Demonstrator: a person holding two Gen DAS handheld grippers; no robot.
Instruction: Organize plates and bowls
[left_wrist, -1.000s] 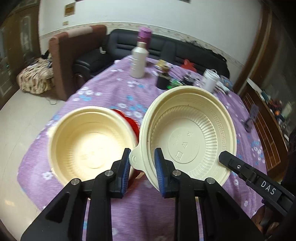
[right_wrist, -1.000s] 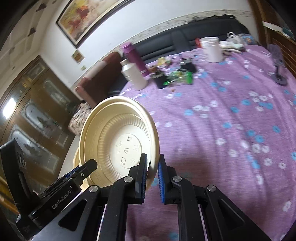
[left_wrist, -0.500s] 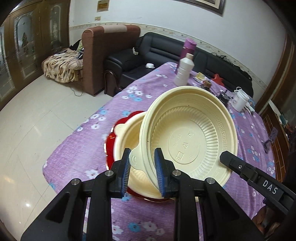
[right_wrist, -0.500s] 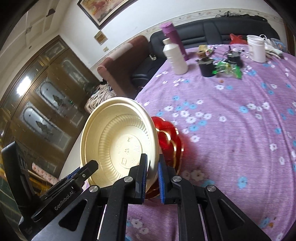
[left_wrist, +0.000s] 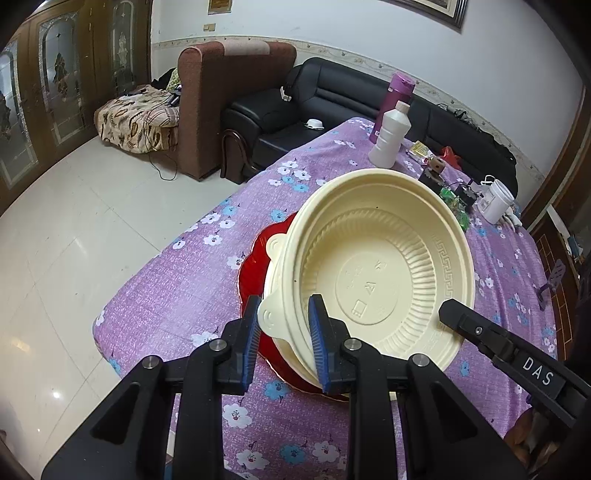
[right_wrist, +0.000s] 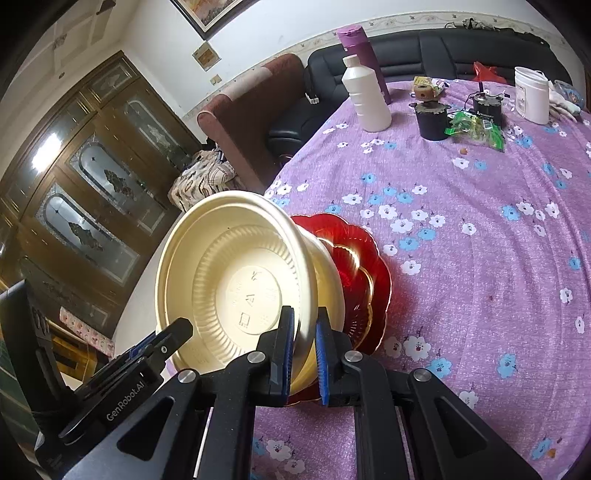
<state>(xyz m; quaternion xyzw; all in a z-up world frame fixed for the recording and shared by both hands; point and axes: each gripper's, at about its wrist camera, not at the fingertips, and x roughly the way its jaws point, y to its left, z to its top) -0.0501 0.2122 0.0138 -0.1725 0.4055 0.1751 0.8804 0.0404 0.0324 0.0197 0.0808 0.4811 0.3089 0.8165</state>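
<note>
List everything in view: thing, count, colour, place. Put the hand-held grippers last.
bowl: one, cream, tilted, held over the stack
lower bowl: at least one, cream, on the red plates
plates: stacked, count unclear, red, near table edge
tablecloth: one, purple floral, covering table
bottle: one, white, far end
flask: one, purple, behind bottle
tub: one, white, far right
sofa: one, black, behind table
armchair: one, brown, beside sofa
left hand-held gripper: black, blue pads, shut on bowl rim
right hand-held gripper: same, shut on opposite rim
</note>
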